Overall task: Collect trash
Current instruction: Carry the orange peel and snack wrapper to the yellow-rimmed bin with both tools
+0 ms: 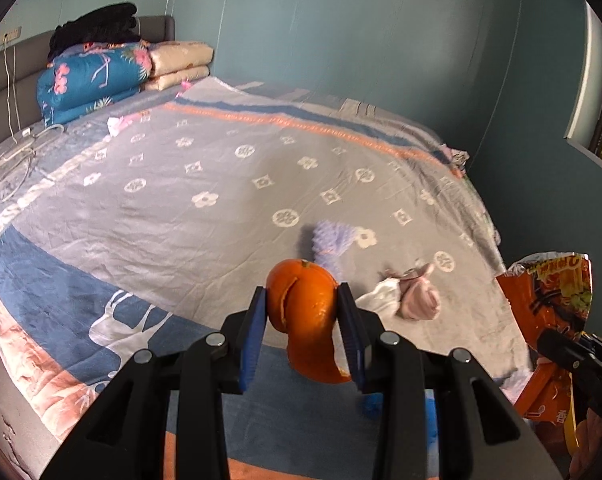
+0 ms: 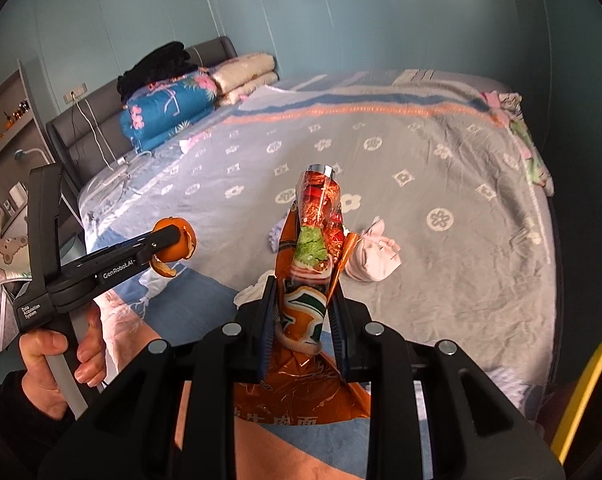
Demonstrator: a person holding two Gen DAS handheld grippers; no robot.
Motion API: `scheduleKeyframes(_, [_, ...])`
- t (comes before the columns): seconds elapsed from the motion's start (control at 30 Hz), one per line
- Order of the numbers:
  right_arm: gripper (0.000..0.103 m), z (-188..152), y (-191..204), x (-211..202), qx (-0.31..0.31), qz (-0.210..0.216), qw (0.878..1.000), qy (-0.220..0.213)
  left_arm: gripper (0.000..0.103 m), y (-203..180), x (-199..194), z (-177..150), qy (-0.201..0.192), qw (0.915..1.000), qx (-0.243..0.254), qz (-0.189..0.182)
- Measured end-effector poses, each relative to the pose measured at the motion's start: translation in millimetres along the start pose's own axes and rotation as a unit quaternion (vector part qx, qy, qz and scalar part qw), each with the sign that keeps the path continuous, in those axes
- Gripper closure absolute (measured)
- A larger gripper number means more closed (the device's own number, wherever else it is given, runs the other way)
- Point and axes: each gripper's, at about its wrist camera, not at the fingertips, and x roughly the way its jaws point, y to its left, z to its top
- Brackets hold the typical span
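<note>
My left gripper (image 1: 301,300) is shut on an orange peel (image 1: 303,312) and holds it above the bed's near edge; it also shows in the right wrist view (image 2: 173,242) at the left. My right gripper (image 2: 303,292) is shut on an orange noodle wrapper (image 2: 311,256) that stands upright between the pads. The wrapper shows at the right edge of the left wrist view (image 1: 549,304). On the bed (image 1: 181,200) lie a crumpled pink-white tissue (image 1: 405,298) (image 2: 375,258) and a small lavender scrap (image 1: 333,242).
Folded quilts (image 1: 93,80) and dark clothes (image 1: 97,28) are stacked at the headboard. White cables (image 1: 17,152) lie on the bed's far left. A shelf (image 2: 9,128) stands left of the bed. A yellow edge (image 2: 581,392) shows at the lower right.
</note>
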Motion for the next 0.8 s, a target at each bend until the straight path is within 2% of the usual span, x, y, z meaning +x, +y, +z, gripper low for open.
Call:
scheduleKeyframes(0.47, [0.079, 3, -30, -85, 0.013, -0.01, 0.998, -0.068, 0.07, -70, -54, 9, -0.041, 0.9979, 0.038, -0.034])
scheduleKeyframes(0.8, [0.079, -6, -69, -146, 0.035, -0.034, 0.993, -0.111, 0.07, -136, -81, 11, -0.061, 0.9934, 0.074, -0.064])
